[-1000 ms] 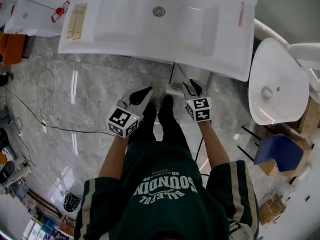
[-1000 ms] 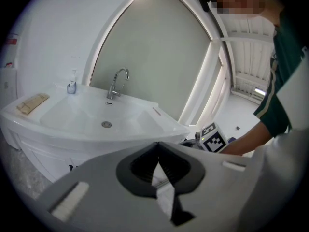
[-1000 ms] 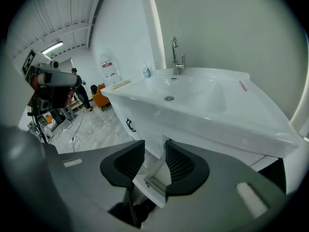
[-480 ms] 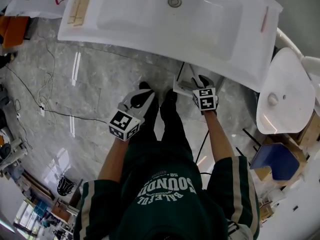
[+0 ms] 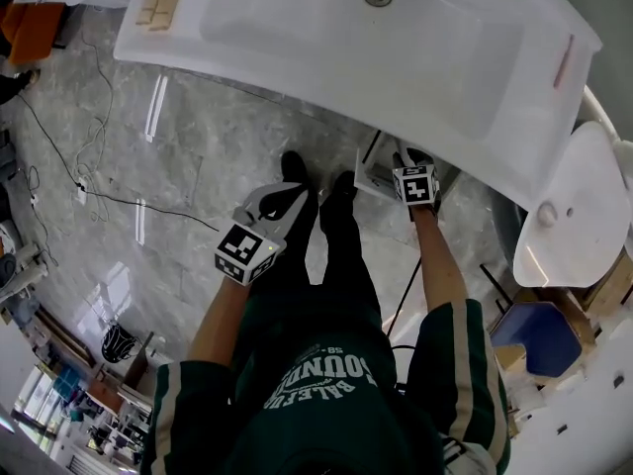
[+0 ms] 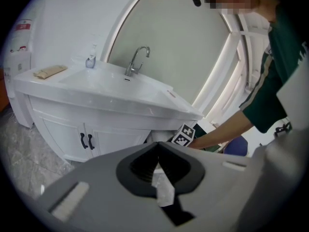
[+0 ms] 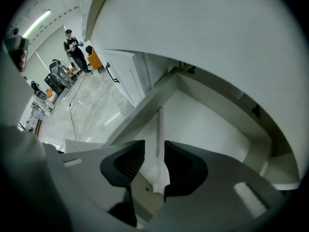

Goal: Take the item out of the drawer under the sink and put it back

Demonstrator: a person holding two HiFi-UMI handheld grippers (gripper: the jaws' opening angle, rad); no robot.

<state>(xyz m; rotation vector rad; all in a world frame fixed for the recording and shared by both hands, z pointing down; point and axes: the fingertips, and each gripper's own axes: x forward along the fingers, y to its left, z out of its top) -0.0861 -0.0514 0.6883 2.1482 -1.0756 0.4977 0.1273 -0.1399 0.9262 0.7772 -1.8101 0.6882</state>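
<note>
The big white sink (image 5: 198,52) sticks out over the floor. The drawer (image 7: 140,111) under its right half is pulled open. The right gripper (image 7: 153,148) reaches in below the sink's front edge and hangs over the drawer. Its two jaws are apart, with a small gap between them. The left gripper (image 6: 157,145) waits out in front of the sink, away from the drawer. Its jaws are pressed together with nothing in them.

The thing to take is a thin pale stick (image 7: 159,127). It lies on the drawer floor, nearer the drawer's left wall, and points at the far corner. It shows right in the gap of the right gripper. It is close to the right jaw, with a bit of room on the other side. So I think nothing pinches it yet.

This looks like the grab. To do it well, keep one jaw on each side of the stick, not across its ends. Go down slowly until the tips nearly touch the drawer floor. The stick is so thin and low that a high squeeze would miss it. Squeeze near its middle so it does not tip. Then lift it a little and pull back gently. Mind the sink edge just above and the drawer's left wall. The left gripper can wait where it is.
</note>
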